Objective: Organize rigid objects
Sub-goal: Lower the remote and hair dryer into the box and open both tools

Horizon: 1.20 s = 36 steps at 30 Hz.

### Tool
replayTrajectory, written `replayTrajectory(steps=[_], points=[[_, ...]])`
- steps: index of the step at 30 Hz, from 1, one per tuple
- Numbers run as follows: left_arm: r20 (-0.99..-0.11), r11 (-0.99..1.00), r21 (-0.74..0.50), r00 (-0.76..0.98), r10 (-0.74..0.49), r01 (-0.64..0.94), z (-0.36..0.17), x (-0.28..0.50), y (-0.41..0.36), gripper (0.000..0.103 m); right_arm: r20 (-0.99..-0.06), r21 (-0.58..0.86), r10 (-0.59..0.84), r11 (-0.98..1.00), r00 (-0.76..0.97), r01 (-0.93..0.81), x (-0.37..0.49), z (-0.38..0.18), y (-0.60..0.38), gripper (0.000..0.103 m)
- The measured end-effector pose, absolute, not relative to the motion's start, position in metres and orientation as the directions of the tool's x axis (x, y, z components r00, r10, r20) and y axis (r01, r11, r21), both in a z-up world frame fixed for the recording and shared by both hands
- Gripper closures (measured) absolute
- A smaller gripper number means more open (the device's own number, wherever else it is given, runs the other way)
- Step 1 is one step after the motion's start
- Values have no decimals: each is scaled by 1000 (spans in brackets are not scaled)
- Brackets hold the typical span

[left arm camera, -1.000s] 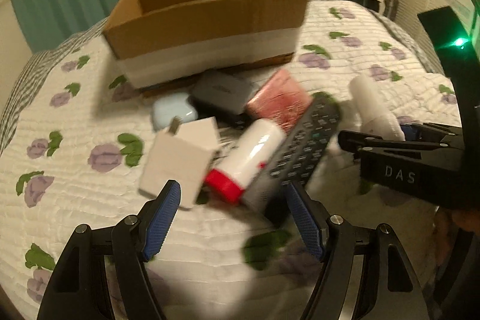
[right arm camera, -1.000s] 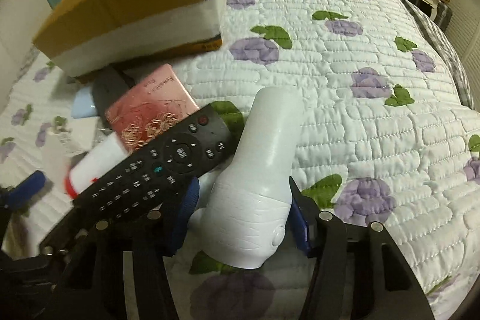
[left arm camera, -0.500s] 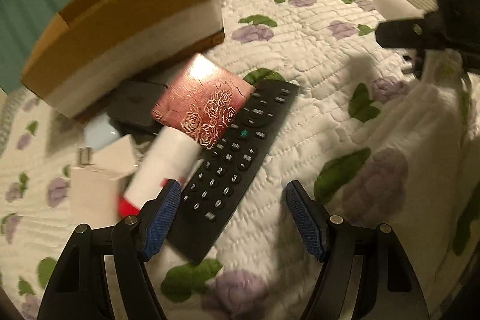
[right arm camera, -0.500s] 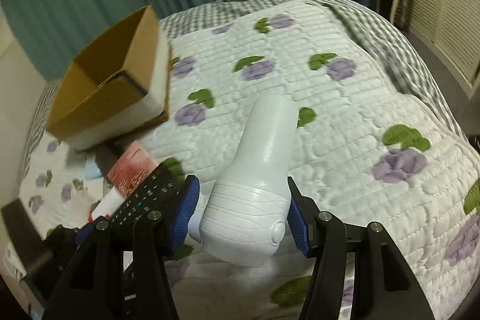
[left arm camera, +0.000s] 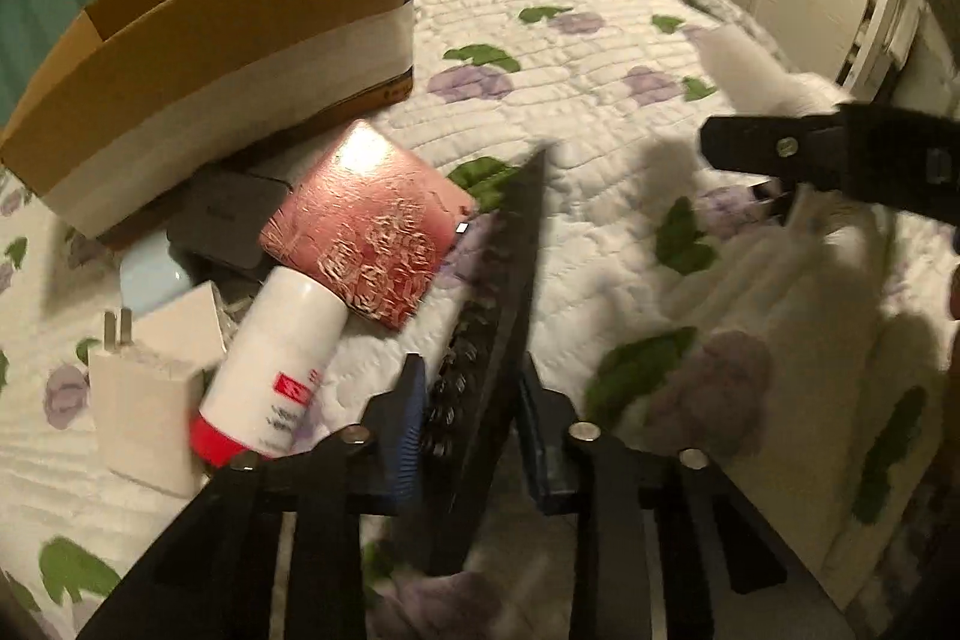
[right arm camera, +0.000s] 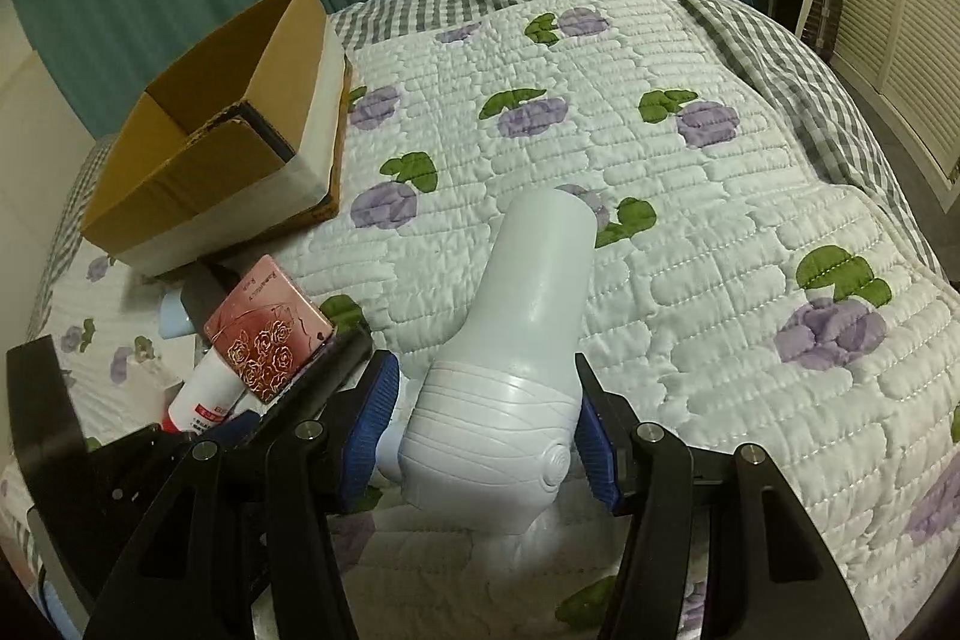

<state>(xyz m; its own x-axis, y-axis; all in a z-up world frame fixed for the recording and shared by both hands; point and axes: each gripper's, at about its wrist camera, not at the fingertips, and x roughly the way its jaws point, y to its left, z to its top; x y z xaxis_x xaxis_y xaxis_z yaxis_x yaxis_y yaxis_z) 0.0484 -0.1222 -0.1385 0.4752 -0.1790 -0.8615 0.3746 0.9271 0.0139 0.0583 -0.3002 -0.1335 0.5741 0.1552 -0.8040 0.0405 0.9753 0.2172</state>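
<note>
The black remote control point(left arm camera: 492, 340) is standing on its long edge between the blue pads of the left gripper point(left arm camera: 471, 427), whose jaws are closing on it; motion blur is smearing its buttons, and its near end is disappearing behind the gripper's frame, so I cannot tell whether the pads are already pressing it. In the right wrist view only a dark sliver of it is showing. It is sitting in the cluster of things on the quilted bed point(right arm camera: 690, 220), near the bed's left edge and in front of the cardboard box point(left arm camera: 228, 58).

The right gripper point(right arm camera: 486, 436) is clamping the white hair-dryer-shaped device point(right arm camera: 510, 358) by its ribbed body, with both pads against its sides; its barrel is pointing away toward the middle of the bed, and its lower end is being cut off behind the jaws. In the left wrist view that device is only a blurred white shape at the right.

Beside the remote, a pink rose-embossed case point(left arm camera: 366, 244) is lying partly over a dark grey flat box point(left arm camera: 228, 220), most of which is hidden. A white tube with a red cap point(left arm camera: 270, 376) is leaning against a white plug adapter point(left arm camera: 144, 406). A pale blue object point(left arm camera: 147, 274) is peeking out behind them, too covered to identify. The inside of the box is mostly hidden by its walls.
</note>
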Motion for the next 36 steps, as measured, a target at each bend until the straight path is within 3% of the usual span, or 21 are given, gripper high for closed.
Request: replayTrajectory(steps=[3, 13, 22, 30, 36], points=[[-851, 927, 0, 487, -196, 375, -126, 39, -122, 84, -804, 201, 154, 979, 574, 19, 52, -127, -295, 47], [-759, 933, -40, 596, -262, 358, -56, 18, -99, 84, -777, 109, 104, 994, 621, -30, 19, -80, -274, 47], [-682, 959, -72, 688, -248, 274, 18, 38, -42, 84, -703, 95, 153, 988, 695, -121, 20, -13, -236, 47], [-666, 974, -26, 723, -183, 223, 60, 86, 7, 84, -651, 57, 236, 963, 721, -264, 63, 49, -180, 47], [-683, 980, -40, 711, -168, 193, 56, 138, 25, 84, -638, 35, 253, 953, 727, -301, 127, 67, -150, 47]])
